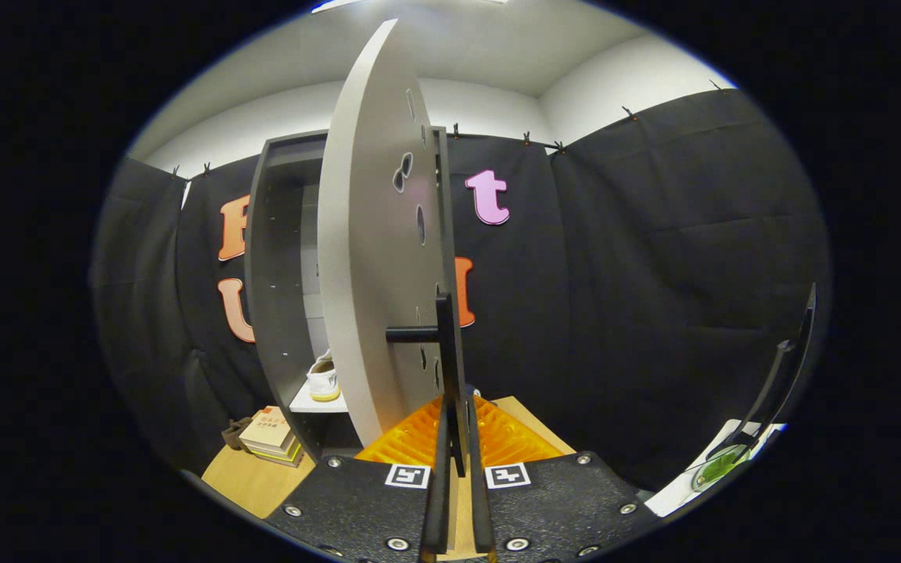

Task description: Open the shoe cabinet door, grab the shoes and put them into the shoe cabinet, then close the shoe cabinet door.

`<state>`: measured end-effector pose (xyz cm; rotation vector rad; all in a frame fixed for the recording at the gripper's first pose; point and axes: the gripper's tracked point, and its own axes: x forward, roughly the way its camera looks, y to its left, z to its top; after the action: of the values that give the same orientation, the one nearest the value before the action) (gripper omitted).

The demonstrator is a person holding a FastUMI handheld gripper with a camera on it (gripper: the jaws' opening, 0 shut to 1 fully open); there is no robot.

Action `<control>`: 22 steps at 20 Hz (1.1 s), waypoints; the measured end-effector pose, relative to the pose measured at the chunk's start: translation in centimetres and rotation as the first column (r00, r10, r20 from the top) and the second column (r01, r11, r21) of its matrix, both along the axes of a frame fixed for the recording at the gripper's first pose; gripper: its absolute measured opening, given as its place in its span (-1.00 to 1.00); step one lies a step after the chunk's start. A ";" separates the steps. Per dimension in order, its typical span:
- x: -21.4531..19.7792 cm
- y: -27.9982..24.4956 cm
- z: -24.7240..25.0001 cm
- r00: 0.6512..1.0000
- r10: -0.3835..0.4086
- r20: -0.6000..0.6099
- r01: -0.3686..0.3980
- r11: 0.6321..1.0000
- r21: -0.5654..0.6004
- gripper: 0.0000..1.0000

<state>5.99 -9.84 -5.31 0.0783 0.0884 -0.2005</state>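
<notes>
As the eye travels from the left, a small stack of books (269, 435) lies on the wooden surface (251, 478) beside the cabinet (274, 297), which stands open. On its white shelf (311, 403) sits a pale shoe (324, 380) with a yellowish sole, partly hidden by the door (364, 266), so I judge the shoes already stowed and only the closing left. Next comes the door itself, a grey panel swung out nearly edge-on toward the tool. Its black bar handle (446, 344) stands off the panel on a short post. The tool (458, 446) has its two orange fingers (411, 442) drawn close together around the lower end of that handle; they look clamped on it, though whether both pads truly press I cannot be sure. Further right, a bit of white sheet and something green (720, 465) lie low by the booth wall.

The door looks stiff and light, swinging on hinges at the cabinet side. The handle is thin, hard and likely smooth, so a hold low on the bar could slip; pushing the panel flat shut would be steadier.
</notes>
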 end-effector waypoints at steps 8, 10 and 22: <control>-0.3 -2.0 -0.5 1.000 0.013 0.000 -0.013 1.000 0.021 -0.87; -0.2 -2.0 -0.5 1.000 0.012 -0.003 -0.012 1.000 0.020 -0.86; -3.2 -5.8 -0.1 0.993 -0.119 -0.019 0.118 0.992 -0.045 -0.91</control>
<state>2.82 -15.66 -5.39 0.0377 0.1005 -0.3222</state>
